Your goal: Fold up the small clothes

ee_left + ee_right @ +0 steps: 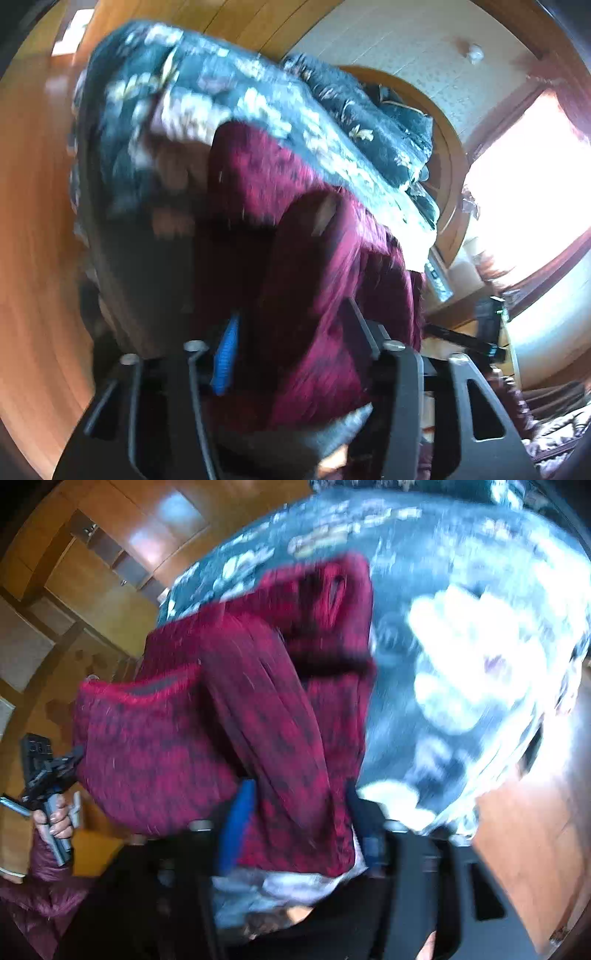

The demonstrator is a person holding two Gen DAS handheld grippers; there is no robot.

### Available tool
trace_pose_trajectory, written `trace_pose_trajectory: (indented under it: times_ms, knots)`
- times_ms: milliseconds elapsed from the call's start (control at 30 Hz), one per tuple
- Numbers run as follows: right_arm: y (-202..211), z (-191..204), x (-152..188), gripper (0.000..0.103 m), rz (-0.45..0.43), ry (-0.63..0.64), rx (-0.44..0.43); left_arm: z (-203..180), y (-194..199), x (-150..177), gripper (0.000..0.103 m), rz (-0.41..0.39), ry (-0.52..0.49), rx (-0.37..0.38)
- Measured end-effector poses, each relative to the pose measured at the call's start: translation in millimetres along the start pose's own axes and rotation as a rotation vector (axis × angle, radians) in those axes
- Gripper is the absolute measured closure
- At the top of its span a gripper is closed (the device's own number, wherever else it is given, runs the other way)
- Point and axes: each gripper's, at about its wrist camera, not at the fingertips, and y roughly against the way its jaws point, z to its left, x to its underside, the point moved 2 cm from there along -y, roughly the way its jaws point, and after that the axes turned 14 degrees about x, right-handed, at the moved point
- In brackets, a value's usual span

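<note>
The red knit garment [221, 716] hangs between the right gripper [295, 812] fingers, clamped there, its length running away from them over the floral bedspread [461, 646], and the left gripper [288, 332] likewise grips it.

Both views reach us smeared by motion blur. On the left wrist view we cannot make out the knit pattern of the red garment [314, 258], and its lower part is hidden behind the left gripper [291, 325], so we cannot tell whether the jaws pinch the cloth or only frame it. The floral bedspread [229, 103] is blurred to streaks, and the window [535, 177] is blown out to white. On the right wrist view the right gripper [299, 801] is half buried under the garment, one blue fingertip [240, 812] showing. The person's hand [55, 819] sits small near the picture's left edge.
</note>
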Motion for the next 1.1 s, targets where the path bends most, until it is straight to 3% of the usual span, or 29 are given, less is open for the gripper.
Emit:
trace_pose_trajectory:
  times_ms: [200, 333, 367, 400, 433, 533, 667, 800, 900, 967, 1100]
  knots:
    - [10, 41, -22, 0.041, -0.136, 0.109, 0.060, -3, -21, -22, 0.050, 0.027, -0.101, -0.028]
    - [-6, 73, -27, 0.052, -0.150, 0.191, 0.115, 7, -36, -23, 0.050, 0.053, -0.095, -0.040]
    - [-13, 76, -28, 0.063, -0.143, 0.209, 0.142, 8, -39, -21, 0.057, 0.060, -0.089, -0.028]
    - [-18, 75, -29, 0.071, -0.138, 0.215, 0.157, 8, -40, -20, 0.080, 0.067, -0.086, -0.010]
    - [-19, 73, -31, 0.084, -0.133, 0.208, 0.161, 6, -38, -18, 0.084, 0.068, -0.092, 0.003]
    - [-4, 58, -35, 0.089, -0.165, 0.138, 0.140, -6, -23, -18, 0.088, 0.008, -0.115, 0.016]
    - [5, 25, -43, 0.091, -0.183, -0.005, 0.155, 4, -28, -36, 0.088, -0.031, -0.071, -0.110]
    - [-49, 4, -50, 0.091, -0.052, -0.090, 0.177, 24, -67, -41, 0.086, 0.065, -0.043, -0.224]
    - [-61, 8, -52, 0.091, -0.044, -0.090, 0.182, 38, -71, -39, 0.074, 0.064, 0.003, -0.204]
    - [-59, 10, -53, 0.090, -0.050, -0.065, 0.191, 40, -64, -39, 0.060, 0.036, 0.011, -0.189]
    - [-57, 12, -51, 0.083, -0.054, -0.031, 0.182, 29, -62, -35, 0.059, 0.048, -0.058, -0.170]
